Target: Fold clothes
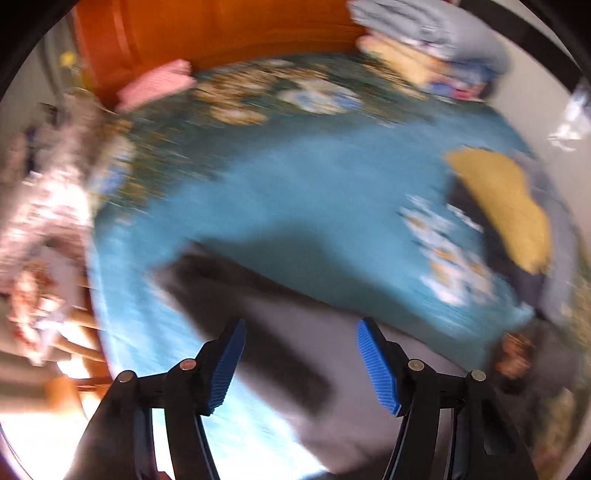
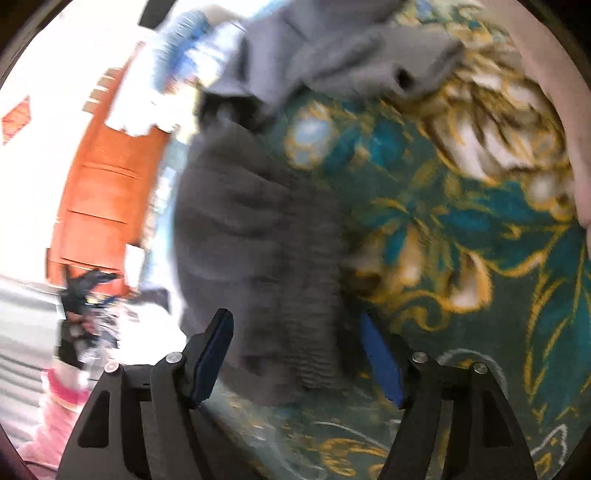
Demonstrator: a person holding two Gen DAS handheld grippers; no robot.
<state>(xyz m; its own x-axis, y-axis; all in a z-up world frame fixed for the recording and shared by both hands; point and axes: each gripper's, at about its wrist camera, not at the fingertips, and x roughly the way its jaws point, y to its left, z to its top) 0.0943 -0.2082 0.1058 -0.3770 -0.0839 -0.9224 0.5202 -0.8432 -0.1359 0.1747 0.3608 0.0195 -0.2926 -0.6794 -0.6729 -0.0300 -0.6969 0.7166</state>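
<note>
- Lying bunched on a bed (image 2: 480, 258) spread with a teal cover of gold and white flowers: a dark grey ribbed knit garment (image 2: 255, 236), soft and rumpled.
- Right claw (image 2: 299, 354) parted around the knit's near hem — blue pads not pressing on it.
- Left claw (image 1: 301, 363) parted too, nothing clamped, over a flat grey folded cloth (image 1: 332, 369) on the plainer teal spread.
- Orange wooden headboard (image 1: 207, 33) behind; folded pile (image 1: 424, 48) at the far corner, mustard piece (image 1: 506, 206) to the right.
- Heavy blur — cluttered edges unreadable.
</note>
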